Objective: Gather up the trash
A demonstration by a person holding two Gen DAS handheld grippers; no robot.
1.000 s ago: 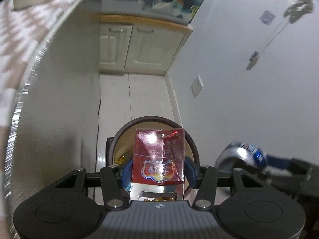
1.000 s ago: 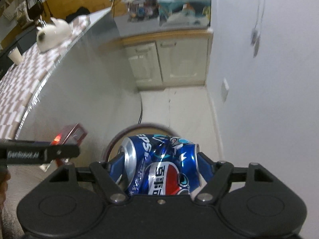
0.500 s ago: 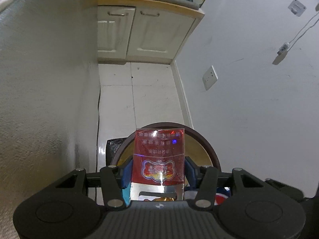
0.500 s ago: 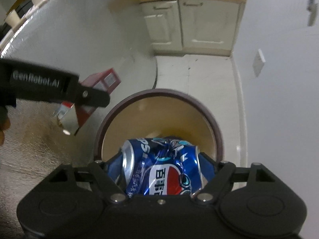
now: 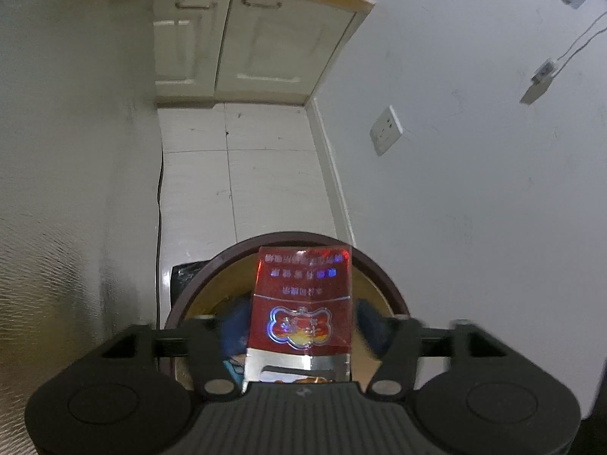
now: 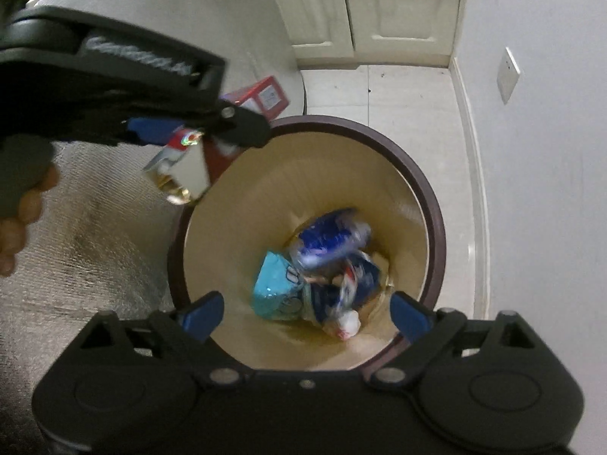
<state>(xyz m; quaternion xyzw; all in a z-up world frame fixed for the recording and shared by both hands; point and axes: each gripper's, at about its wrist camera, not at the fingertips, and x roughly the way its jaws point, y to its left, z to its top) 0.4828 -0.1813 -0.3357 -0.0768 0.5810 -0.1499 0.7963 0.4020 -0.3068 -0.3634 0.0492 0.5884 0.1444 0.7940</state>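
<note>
Can (image 6: 332, 237) lay in bin (image 6: 425, 193); right claw (image 6: 305, 313) spread wide, empty. Left claw (image 5: 301, 326) gripped red packet (image 5: 303, 299) above bin, drop pending.

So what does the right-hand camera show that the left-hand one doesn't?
Only the right wrist view looks down into the bin: a blue can, a light blue packet and other wrappers at the bottom, below the open right gripper. Only the left wrist view shows the red packet's printed front and a wall adapter. Both show the packet at the left gripper, the bin's rim, the white cabinet and wall socket.
</note>
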